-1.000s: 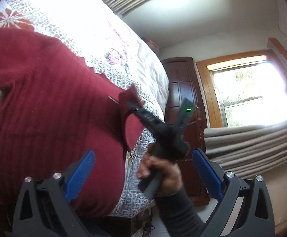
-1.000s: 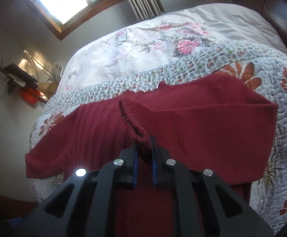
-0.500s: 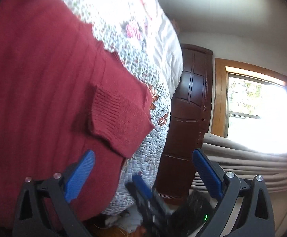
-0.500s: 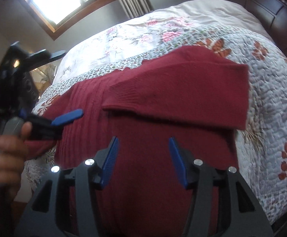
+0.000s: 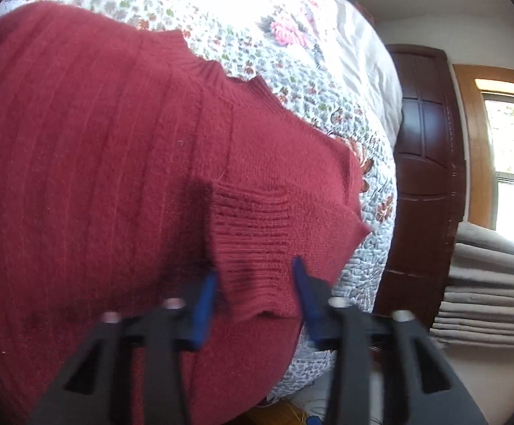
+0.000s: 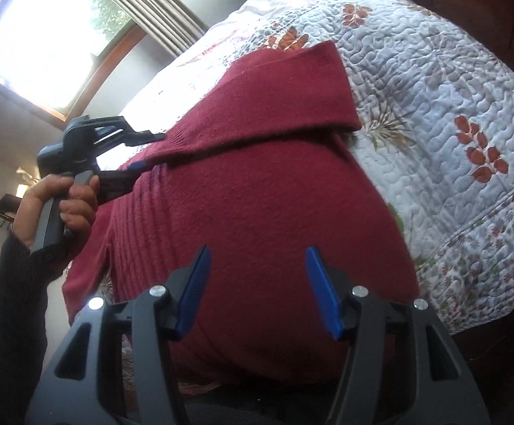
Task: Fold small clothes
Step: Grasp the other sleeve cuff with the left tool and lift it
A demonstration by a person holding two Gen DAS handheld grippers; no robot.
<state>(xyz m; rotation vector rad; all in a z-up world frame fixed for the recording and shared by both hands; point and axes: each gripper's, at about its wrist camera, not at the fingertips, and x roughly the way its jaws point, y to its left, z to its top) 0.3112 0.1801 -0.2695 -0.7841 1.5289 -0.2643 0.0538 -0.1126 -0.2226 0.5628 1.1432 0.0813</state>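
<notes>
Right gripper (image 6: 257, 283) nearest: jaws wide, nothing between them, hovering over the near body of the red sweater (image 6: 257, 205), probably free so it can take the next fold edge. Left gripper (image 5: 253, 290): jaws partly apart, straddling the ribbed cuff (image 5: 253, 248) of the folded-in sleeve; pads sit either side of the cuff, and I can't tell if they touch the knit, view is motion-blurred. Right wrist view shows the same left gripper from the side with a hand (image 6: 62, 205) on its handle, dark sleeve at the wrist, tips reaching over the sleeve's end. Sweater lies flat on the quilted floral bedspread (image 6: 451, 113), one sleeve laid across the chest, likely to narrow the shape before folding lengthwise; the left sleeve isn't clearly visible. Collar (image 5: 221, 71) points to the far side. Counts: one sweater, one sleeve folded in, two grippers, one hand visible. Further back: dark wooden door (image 5: 423, 177), window (image 6: 37, 24) with pleated curtains.
</notes>
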